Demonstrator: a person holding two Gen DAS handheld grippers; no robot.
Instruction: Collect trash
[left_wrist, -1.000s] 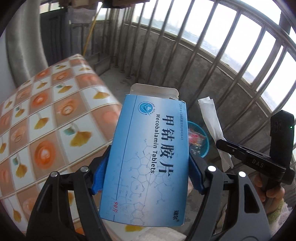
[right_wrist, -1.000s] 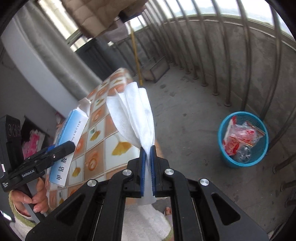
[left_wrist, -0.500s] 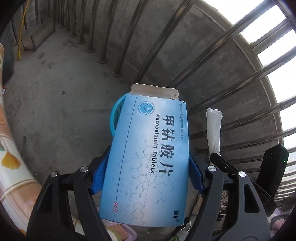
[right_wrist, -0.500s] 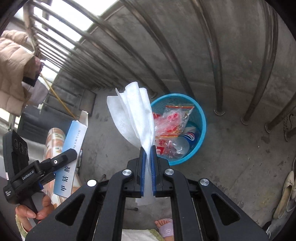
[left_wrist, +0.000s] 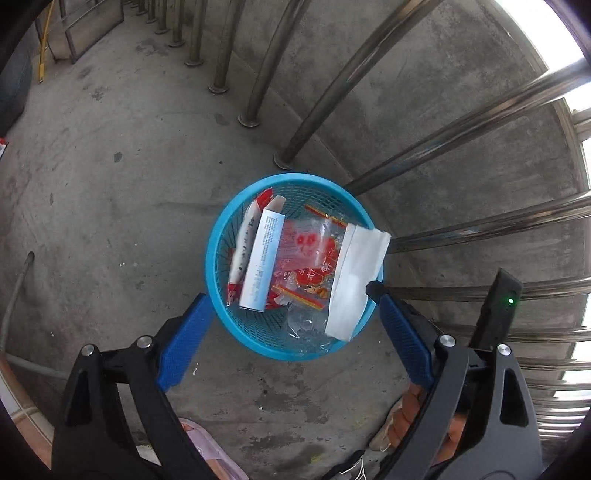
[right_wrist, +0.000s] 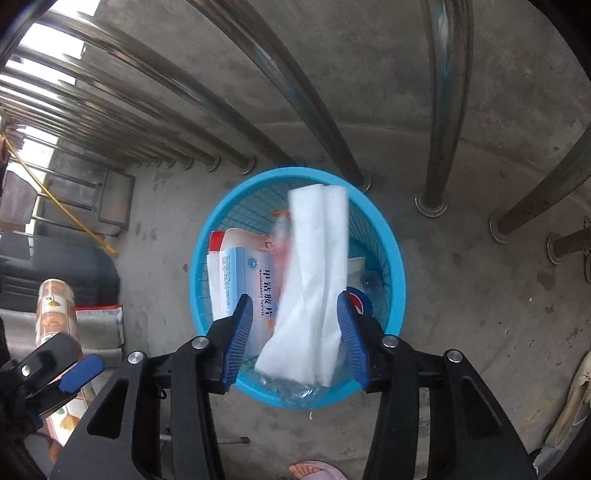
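A blue mesh basket (left_wrist: 291, 177) stands on the concrete floor below both grippers. The blue tablet box (left_wrist: 264, 254) lies loose inside it, leaning on red wrappers. My left gripper (left_wrist: 291, 300) hovers above the basket, its jaws opening with nothing between them. In the right wrist view the white tissue (right_wrist: 317, 280) hangs blurred over the basket (right_wrist: 295, 170). It sits between the opening jaws of my right gripper (right_wrist: 294, 297), and the pads do not press on it. The box (right_wrist: 240, 280) shows to its left. From the left wrist view the tissue (left_wrist: 354, 280) drapes over the basket's right rim.
Steel railing bars (left_wrist: 461, 129) and a low concrete wall stand close behind the basket. A clear plastic bottle (left_wrist: 306, 328) and red wrappers (left_wrist: 306, 254) fill the basket. A table with patterned cloth (right_wrist: 55, 306) is at the left. A foot in a slipper (right_wrist: 314, 470) is below.
Both grippers came down over the basket and opened. The tablet box left the left gripper and now lies in the basket. The tissue slipped free of the right pads.
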